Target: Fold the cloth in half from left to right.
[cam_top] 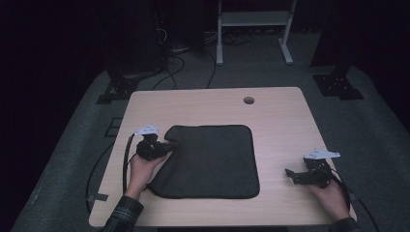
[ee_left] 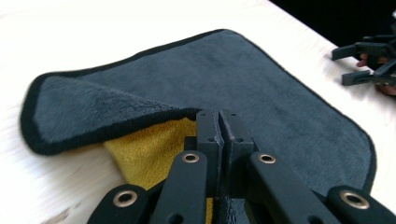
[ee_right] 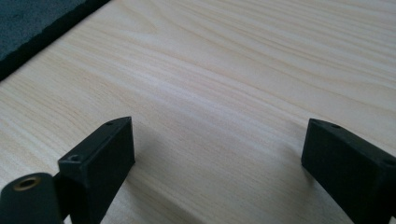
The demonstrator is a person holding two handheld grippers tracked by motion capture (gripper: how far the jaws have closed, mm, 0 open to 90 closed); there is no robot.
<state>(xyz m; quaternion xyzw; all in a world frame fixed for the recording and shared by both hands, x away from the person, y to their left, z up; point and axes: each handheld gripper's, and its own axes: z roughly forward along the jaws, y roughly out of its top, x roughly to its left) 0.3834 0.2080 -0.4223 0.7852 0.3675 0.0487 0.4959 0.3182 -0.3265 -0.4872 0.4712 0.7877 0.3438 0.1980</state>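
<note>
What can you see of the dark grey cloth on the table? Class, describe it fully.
The dark grey cloth is a plush, towel-like square with rounded corners and black edging, lying mostly flat on the pale wooden table. Its underside is mustard yellow, exposed where one corner is lifted and folded over. The left hand-held gripper is shut on that raised edge. The right hand-held gripper rests apart from it, open.
</note>
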